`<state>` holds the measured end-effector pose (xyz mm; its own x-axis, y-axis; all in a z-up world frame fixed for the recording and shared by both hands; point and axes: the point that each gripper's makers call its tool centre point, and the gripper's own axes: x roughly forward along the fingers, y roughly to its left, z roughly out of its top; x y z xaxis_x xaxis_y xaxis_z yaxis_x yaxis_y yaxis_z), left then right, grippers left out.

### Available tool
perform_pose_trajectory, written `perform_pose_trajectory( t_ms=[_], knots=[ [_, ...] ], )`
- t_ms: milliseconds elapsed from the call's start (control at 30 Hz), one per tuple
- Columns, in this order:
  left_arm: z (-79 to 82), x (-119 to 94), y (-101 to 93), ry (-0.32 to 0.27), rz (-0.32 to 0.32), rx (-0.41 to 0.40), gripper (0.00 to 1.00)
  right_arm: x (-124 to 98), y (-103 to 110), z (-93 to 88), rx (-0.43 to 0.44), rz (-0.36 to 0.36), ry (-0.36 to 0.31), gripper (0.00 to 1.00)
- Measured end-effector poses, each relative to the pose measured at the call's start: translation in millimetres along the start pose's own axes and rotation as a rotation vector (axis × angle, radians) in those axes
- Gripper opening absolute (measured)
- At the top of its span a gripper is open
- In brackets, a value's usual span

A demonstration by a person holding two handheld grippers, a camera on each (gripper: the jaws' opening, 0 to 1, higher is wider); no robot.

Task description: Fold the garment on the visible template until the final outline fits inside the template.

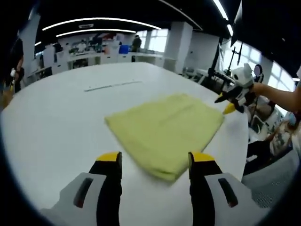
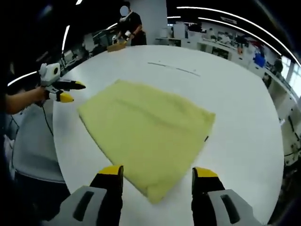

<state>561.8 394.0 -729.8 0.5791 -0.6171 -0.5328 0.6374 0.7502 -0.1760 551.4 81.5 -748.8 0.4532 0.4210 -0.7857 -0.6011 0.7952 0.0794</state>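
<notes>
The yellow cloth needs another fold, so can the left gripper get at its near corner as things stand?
Probably yes. The left gripper is open, its jaws either side of the yellow cloth's near corner, with only bare white table around. The right gripper sits at the far corner.

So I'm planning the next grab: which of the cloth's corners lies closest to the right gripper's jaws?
The corner of the yellow garment pointing between the right gripper jaws in the right gripper view; the other corners lie farther up the white table.

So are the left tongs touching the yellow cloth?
Apart. In the right gripper view the left tongs hover beside the yellow cloth, bare table between.
</notes>
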Motion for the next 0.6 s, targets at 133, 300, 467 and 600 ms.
perform_pose_trajectory(
  t_ms=[133, 300, 467, 600],
  knots=[
    [-10.6, 0.9, -2.9, 0.014, -0.004, -0.031, 0.47, -2.0, 3.2, -6.3, -0.029, -0.022, -0.022, 0.45],
    [-24.5, 1.4, -7.3, 0.024, -0.004, -0.076, 0.39, -4.0, 5.3, -11.9, -0.003, -0.032, -0.048, 0.44],
    [-35.6, 4.3, -9.0, 0.037, 0.001, -0.119, 0.33, -4.4, 5.6, -21.2, 0.015, -0.046, -0.047, 0.43],
    [-40.0, 7.1, -8.5, 0.036, 0.007, -0.154, 0.29, -3.8, 6.6, -28.2, 0.04, -0.048, -0.047, 0.4]
  ],
)
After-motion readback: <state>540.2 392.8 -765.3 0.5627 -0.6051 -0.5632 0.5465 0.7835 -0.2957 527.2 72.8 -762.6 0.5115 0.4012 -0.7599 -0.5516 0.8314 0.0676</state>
